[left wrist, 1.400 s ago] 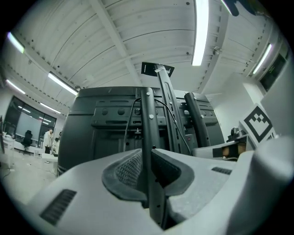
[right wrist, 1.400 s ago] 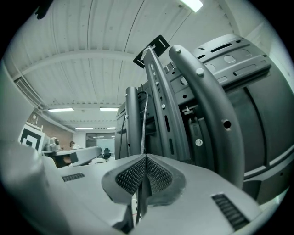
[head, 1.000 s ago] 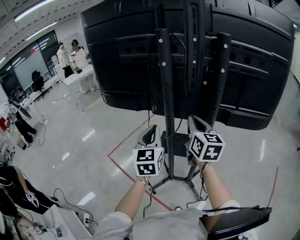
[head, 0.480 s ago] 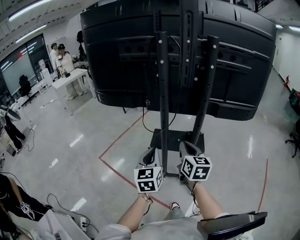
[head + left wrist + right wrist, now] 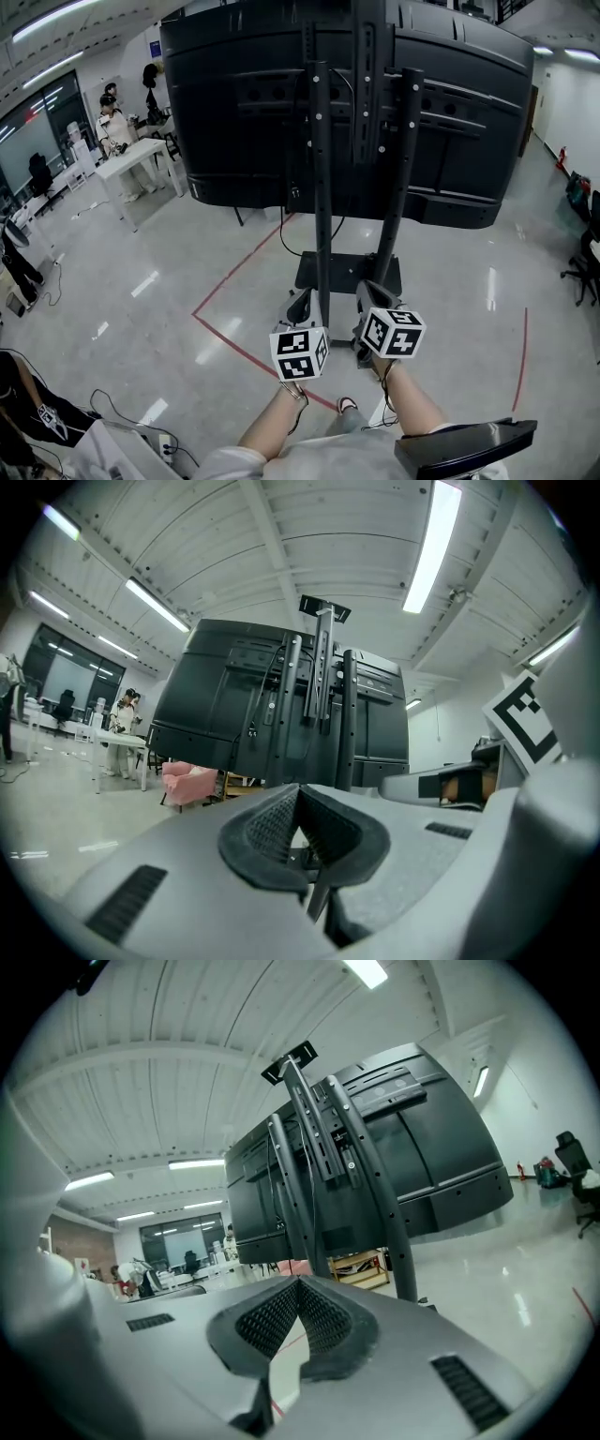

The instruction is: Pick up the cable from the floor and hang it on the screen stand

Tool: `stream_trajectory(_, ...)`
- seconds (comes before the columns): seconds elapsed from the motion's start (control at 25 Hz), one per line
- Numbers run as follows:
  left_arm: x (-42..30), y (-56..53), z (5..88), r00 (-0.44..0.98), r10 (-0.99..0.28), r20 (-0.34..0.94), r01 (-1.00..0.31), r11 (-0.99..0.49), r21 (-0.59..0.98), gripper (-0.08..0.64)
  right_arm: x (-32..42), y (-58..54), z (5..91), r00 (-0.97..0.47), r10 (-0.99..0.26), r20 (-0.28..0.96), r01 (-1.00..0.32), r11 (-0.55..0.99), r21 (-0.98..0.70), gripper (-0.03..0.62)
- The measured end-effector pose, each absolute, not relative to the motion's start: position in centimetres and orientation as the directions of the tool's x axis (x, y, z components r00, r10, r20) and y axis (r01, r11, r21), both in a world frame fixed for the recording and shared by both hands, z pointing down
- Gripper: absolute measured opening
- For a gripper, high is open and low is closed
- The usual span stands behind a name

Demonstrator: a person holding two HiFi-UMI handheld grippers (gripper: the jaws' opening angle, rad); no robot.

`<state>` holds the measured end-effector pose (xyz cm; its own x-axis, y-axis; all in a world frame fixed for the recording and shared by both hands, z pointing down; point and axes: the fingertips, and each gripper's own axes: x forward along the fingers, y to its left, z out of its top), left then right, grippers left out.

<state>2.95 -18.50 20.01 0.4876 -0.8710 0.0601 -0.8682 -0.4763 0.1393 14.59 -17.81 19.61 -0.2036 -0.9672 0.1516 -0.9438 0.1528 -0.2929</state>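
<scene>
The screen stand (image 5: 322,187) rises in front of me with two black posts that carry the back of a large black screen (image 5: 234,112). A thin black cable (image 5: 283,239) hangs from the screen's lower edge toward the stand's base plate (image 5: 342,274). My left gripper (image 5: 300,300) and right gripper (image 5: 367,287) sit side by side low before the posts, both shut and empty. In the left gripper view the stand (image 5: 319,667) shows beyond the shut left gripper (image 5: 298,789). The right gripper view has the stand (image 5: 314,1166) past the shut right gripper (image 5: 298,1282). No cable lies between either pair of jaws.
Red tape lines (image 5: 239,345) mark the glossy floor around the stand. Loose cables and a power strip (image 5: 161,435) lie at the lower left. A white table (image 5: 131,159) with people by it stands at the far left, and an office chair (image 5: 583,253) at the right edge.
Both grippers have dropped lower in the head view and drawn back from the posts. The stand's base and more floor now show. Both stay shut.
</scene>
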Motion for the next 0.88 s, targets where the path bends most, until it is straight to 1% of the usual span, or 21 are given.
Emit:
stream_trajectory(0.52,3.0,-19.6,20.2,0.460,-0.885,0.074,-0.880,-0.442,0.176,0.003,15.6,-18.5,19.5,-0.200,-0.962,0.186,-0.956,0.150,-0.253,0.017)
stream_trajectory(0.88,3.4,-21.1,20.8,0.449,-0.889,0.093,-0.886,-0.430,0.174,0.003,15.7,-20.1,19.8,-0.216,-0.956,0.201,-0.957,0.166,-0.238,0.017)
